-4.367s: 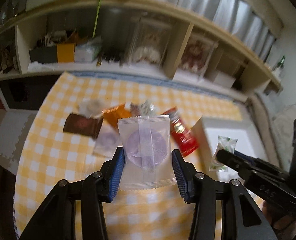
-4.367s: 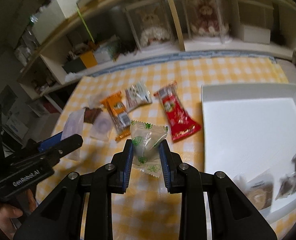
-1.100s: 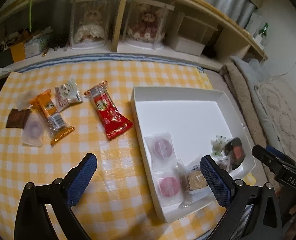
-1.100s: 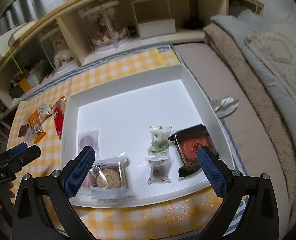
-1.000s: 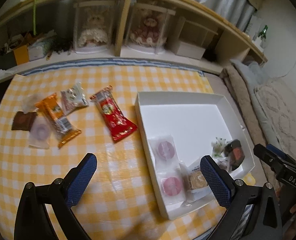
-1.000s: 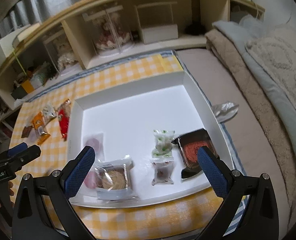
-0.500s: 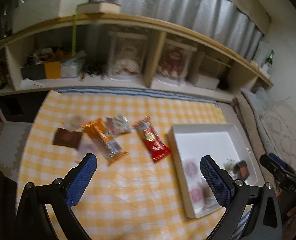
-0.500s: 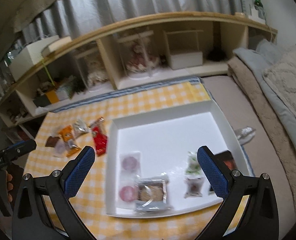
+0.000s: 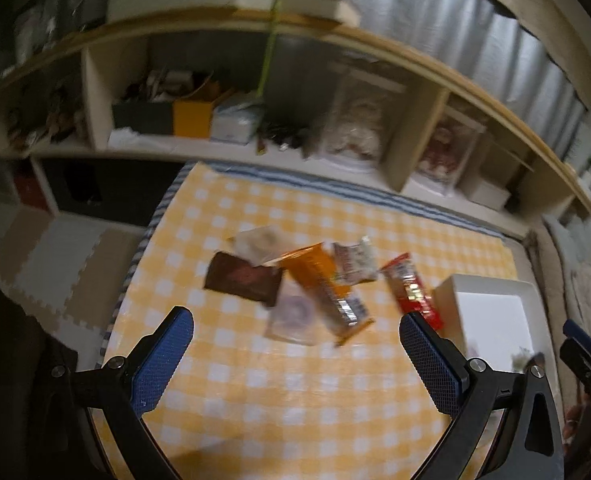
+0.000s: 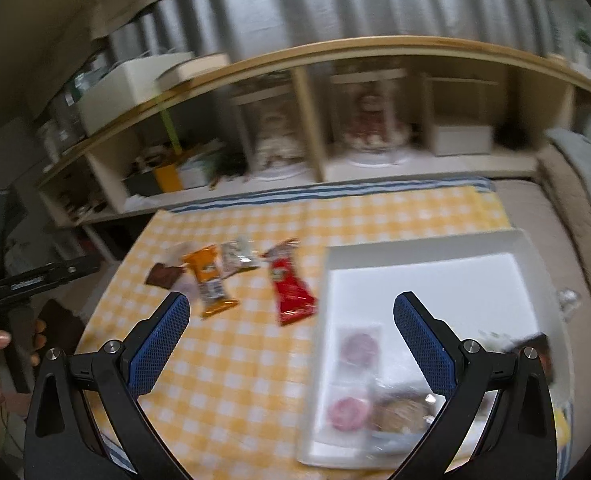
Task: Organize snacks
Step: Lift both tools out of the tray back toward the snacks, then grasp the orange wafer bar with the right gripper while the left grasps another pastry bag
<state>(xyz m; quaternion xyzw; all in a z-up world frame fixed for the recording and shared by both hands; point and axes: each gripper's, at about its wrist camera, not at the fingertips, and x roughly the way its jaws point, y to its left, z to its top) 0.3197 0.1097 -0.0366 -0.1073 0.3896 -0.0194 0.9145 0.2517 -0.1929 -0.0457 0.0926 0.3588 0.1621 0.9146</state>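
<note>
Both tools are hovering above the yellow checked cloth (image 9: 255,380) with nothing in them: the left gripper (image 9: 295,354) is standing with its jaws spread wide, and the right gripper (image 10: 291,338) is gaping the same way.

The white tray (image 10: 435,280) is the landmark. Inside it, near its front edge, several wrapped snacks are lying, among them two pink round ones (image 10: 355,376). The loose pile is lying on the cloth to the tray's left: the red packet (image 10: 291,288) is nearest the tray, then the small silver packet (image 9: 353,260), the orange bar (image 9: 323,288), a clear-wrapped pale round (image 9: 293,314), the brown packet (image 9: 241,278) and a blurred pale wrapper (image 9: 255,242) farthest from it.

That pile is sitting straight ahead of the left gripper, which looks the nearer tool. The orange bar's long axis is running diagonally, away from the tray at its far end, so the jaws would probably need to turn to close across its narrow width.
</note>
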